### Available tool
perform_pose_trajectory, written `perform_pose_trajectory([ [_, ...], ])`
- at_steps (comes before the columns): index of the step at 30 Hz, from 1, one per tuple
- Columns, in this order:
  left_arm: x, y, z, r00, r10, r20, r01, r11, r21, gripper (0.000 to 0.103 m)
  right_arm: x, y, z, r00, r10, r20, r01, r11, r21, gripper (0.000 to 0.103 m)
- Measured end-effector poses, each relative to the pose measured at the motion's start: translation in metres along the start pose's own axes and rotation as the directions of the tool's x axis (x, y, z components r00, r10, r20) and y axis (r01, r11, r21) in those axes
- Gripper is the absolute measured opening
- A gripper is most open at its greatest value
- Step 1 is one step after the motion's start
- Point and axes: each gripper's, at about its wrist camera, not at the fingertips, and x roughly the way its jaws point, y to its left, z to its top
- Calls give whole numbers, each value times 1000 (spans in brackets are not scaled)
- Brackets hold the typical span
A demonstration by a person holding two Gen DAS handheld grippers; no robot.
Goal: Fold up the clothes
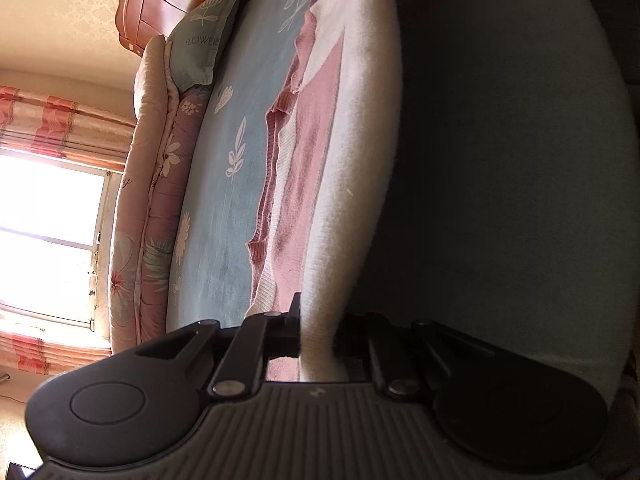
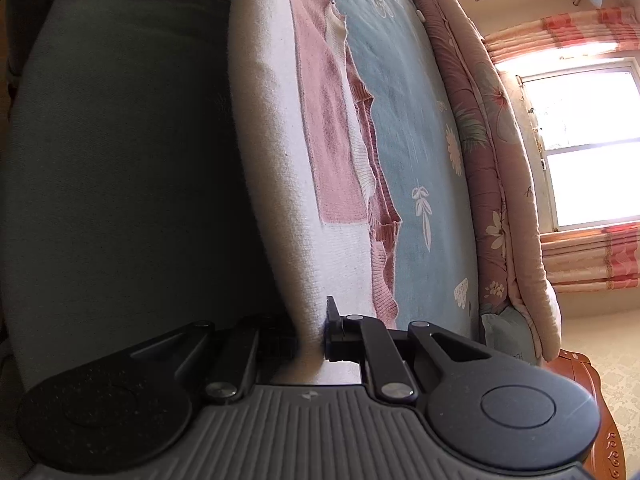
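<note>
Both claws are clenched on one pink-and-white sweater [image 1: 320, 184]: the left gripper [image 1: 318, 336] and right gripper [image 2: 312, 336] each pinch its white edge, raised from the blue floral bedsheet [image 1: 224, 208]. Thin knit could slip from either pinch, or uneven lifting could skew the fold. Its far part lies on the bed.
</note>
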Motion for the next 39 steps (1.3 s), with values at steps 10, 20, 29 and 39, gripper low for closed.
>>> perform_pose_trajectory([
  [10, -36, -41, -10, 990, -136, -30, 136, 990, -29, 17, -28, 54, -7, 992, 126, -22, -125, 992, 32, 21],
  [20, -74, 25, -30, 953, -298, 61, 302, 903, -305, 17, -65, 0, -53, 960, 277, 49, -281, 941, 186, 34],
  [29, -25, 15, -34, 917, -392, 72, 370, 769, -522, 22, -16, -30, -60, 925, 333, 184, -378, 746, 548, 37],
  [39, -26, 36, -75, 910, -391, 139, 352, 551, -757, 42, -10, -36, -91, 937, 263, 231, -347, 599, 722, 45],
])
